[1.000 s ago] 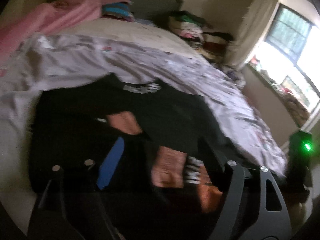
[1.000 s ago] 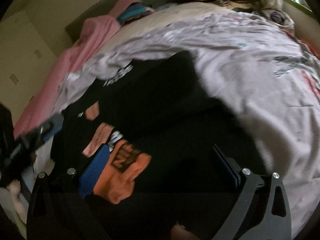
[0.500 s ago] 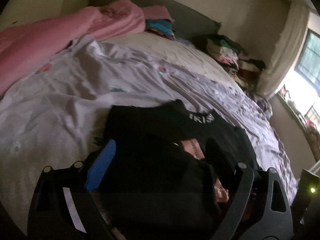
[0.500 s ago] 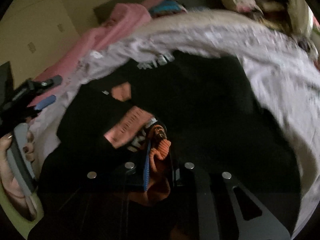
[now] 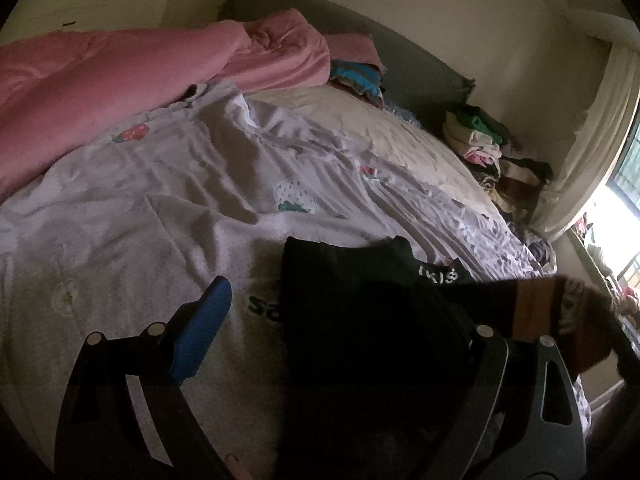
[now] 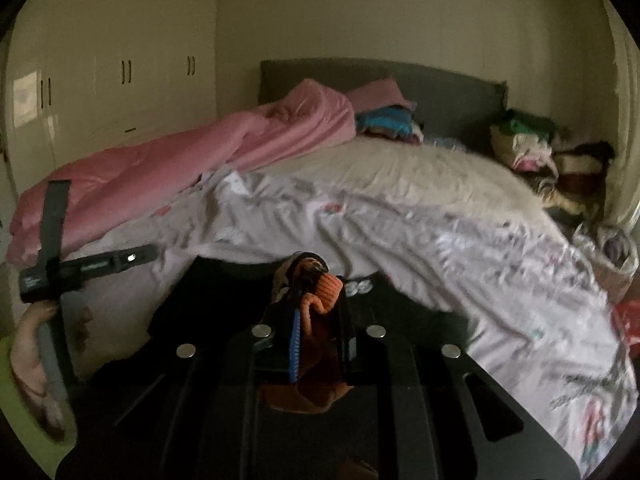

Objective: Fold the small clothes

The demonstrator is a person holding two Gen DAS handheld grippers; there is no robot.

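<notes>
The right gripper (image 6: 316, 320) is clenched on the orange-printed edge of the black garment (image 6: 224, 300), a bunched fold pinched between its blue-padded fingers (image 6: 294, 344) and raised off the rest of the cloth. The left gripper (image 5: 340, 320) stands released, wide, over the garment's near part with nothing pressed between its pads. The garment lies on the pale printed sheet (image 5: 160, 200) of the bed (image 6: 380, 160), with a pink blanket (image 5: 120, 80) and piled clothes (image 6: 528, 140) beyond.

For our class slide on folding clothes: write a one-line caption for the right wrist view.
Right gripper pinches the orange part of a black garment above the bed.
</notes>
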